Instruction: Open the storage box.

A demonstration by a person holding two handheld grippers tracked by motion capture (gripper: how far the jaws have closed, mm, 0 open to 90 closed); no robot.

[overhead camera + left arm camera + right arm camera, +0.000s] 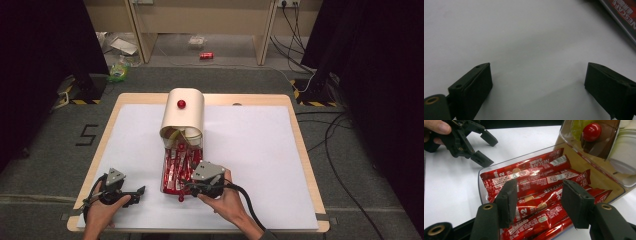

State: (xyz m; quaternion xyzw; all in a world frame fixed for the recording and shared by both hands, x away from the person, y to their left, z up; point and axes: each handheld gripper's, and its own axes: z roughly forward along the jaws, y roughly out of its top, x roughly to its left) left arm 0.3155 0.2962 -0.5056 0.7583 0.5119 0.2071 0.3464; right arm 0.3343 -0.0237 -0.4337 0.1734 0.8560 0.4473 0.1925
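A cream box with a roll-top lid [185, 120] and a red knob [181, 104] stands mid-table. In front of it lies its clear tray [482, 192], holding several red Nescafe sachets [176, 167]. My right gripper [190, 186] hovers at the tray's near end. In the right gripper view its jaws [539, 195] stand open just above the sachets [536, 172], gripping nothing, and the knob [591, 131] shows at top right. My left gripper [139, 192] rests left of the tray, open over the white mat [537, 75]. A sachet corner [624, 15] sits far off at its upper right.
The white mat [260, 150] covers a wooden table [305, 150]. The left gripper [486, 148], held by a hand, appears open beyond the tray's left side. On the floor behind are a red can [206, 55], a green packet [118, 72] and cables [330, 135].
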